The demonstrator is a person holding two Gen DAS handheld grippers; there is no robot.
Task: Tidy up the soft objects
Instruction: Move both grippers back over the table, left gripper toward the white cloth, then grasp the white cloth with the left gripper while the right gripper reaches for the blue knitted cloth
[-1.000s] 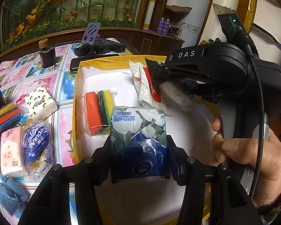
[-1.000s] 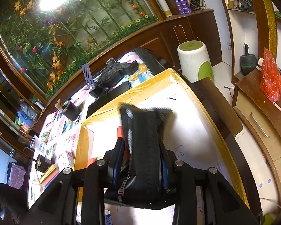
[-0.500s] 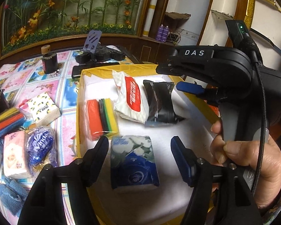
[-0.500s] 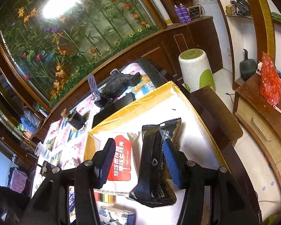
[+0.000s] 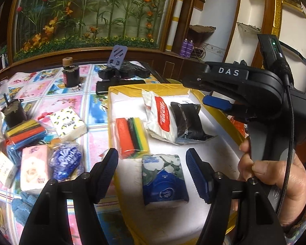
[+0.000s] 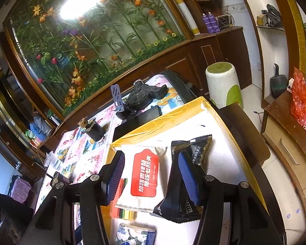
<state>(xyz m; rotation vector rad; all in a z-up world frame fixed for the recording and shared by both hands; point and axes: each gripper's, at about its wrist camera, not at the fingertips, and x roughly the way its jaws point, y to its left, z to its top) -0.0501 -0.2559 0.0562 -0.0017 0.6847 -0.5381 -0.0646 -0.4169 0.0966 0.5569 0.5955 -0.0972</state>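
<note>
Yellow-edged tray: 4 packs are laid flat. Left gripper is spread, nothing pinched; blue tissue pack between its fingers. Right gripper, jaws just opening, empty; black pack at 3 o'clock of white wipes.

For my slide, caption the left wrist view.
Open left hand-held gripper over a blue tissue pack lying in the tray.

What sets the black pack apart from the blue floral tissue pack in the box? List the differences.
The black pack is plain dark foil with crimped, serrated ends; the blue floral tissue pack is a blocky soft pack printed with white flowers.

The black pack lies at the far side against the white wipes pack; the tissue pack lies alone, nearest the camera.

Both lie flat in the yellow-edged box, released.
</note>
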